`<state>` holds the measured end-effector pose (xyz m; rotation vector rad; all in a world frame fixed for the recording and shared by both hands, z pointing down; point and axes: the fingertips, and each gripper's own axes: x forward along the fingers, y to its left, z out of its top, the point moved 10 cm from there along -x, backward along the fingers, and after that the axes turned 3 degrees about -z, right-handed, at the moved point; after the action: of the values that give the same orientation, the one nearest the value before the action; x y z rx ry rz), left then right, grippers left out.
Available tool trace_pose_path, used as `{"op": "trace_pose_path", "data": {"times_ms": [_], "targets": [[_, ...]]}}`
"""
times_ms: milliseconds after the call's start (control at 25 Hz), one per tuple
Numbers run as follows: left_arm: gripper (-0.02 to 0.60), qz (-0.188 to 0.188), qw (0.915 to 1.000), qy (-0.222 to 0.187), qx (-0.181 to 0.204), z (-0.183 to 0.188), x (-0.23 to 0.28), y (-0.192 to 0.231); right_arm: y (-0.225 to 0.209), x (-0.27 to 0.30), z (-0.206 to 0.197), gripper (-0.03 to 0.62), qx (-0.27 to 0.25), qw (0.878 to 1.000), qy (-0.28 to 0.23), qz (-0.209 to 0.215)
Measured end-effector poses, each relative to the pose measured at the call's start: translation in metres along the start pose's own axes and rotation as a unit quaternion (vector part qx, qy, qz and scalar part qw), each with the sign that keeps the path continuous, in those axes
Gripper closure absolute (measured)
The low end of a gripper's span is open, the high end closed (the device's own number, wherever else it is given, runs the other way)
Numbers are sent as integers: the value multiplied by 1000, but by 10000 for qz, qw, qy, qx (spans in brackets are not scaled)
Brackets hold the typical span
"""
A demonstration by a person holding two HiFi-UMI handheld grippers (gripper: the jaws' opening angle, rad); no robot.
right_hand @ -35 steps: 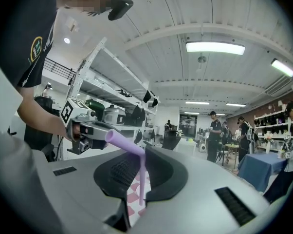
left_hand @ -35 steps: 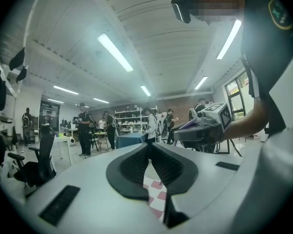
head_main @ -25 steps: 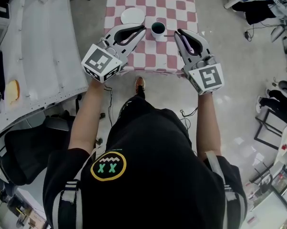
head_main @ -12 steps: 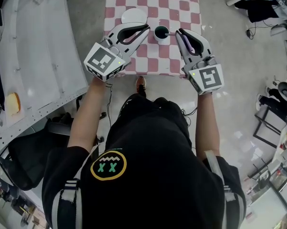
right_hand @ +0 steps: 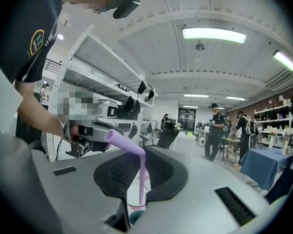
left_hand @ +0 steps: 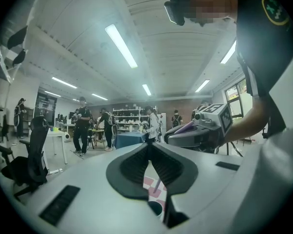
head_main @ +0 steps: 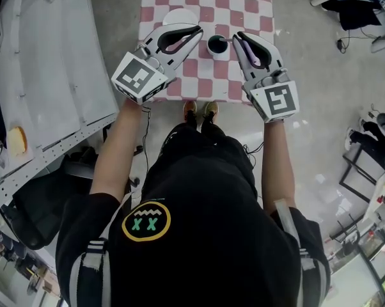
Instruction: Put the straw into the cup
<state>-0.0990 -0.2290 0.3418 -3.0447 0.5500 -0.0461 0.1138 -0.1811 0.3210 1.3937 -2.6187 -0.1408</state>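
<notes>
As things stand, step: carrying, with the lilac bent plastic straw [right_hand: 141, 174] pinched in the right gripper [head_main: 237, 38].
Cup: white, dark-lined cup [head_main: 216, 45], just beside the straw's end.
Left gripper [head_main: 197, 31]: pressed together, empty.
Next: lower the straw end inside the rim, then release.

The left forearm [head_main: 116, 152] and right forearm [head_main: 274, 155] stretch forward, bare. The left claw [head_main: 197, 31] angles inward, its jaws meeting at the tips with nothing between them. The right claw [head_main: 238, 37], near it and facing it, clamps a purple straw [right_hand: 142, 177].
</notes>
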Motion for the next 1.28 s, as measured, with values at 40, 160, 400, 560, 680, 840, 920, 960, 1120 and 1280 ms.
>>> {"op": "trace_pose_path", "data": {"times_ms": [40, 160, 400, 560, 680, 840, 920, 960, 1120, 1280], "targets": [[546, 19, 10000, -7, -4, -2, 3, 1, -2, 2, -3, 542, 4, 10000, 1, 34], [546, 54, 10000, -18, -26, -8, 11, 3, -10, 7, -13, 542, -7, 9999, 47, 134], [546, 30, 9999, 23, -114, -29, 31, 9, -23, 18, -38, 542, 114, 9995, 141, 257], [546, -10, 10000, 42, -87, -40, 45, 12, -32, 23, -55, 542, 161, 9994, 155, 266], [546, 51, 9999, 54, -116, -49, 50, 13, -35, 26, -67, 540, 163, 9993, 178, 276], [546, 95, 9998, 91, -174, -59, 55, 15, -36, 31, -84, 540, 201, 9991, 229, 307], [546, 96, 9997, 43, -226, -65, 58, 15, -36, 34, -93, 540, 219, 9989, 252, 333], [546, 86, 9997, 29, -248, -68, 60, 14, -35, 34, -98, 540, 237, 9988, 264, 345], [546, 80, 9997, 126, -207, -87, 65, 14, -33, 37, -118, 540, 273, 9984, 303, 381], [546, 119, 9997, 162, -147, -101, 68, 15, -30, 42, -139, 540, 246, 9980, 426, 409]]}}
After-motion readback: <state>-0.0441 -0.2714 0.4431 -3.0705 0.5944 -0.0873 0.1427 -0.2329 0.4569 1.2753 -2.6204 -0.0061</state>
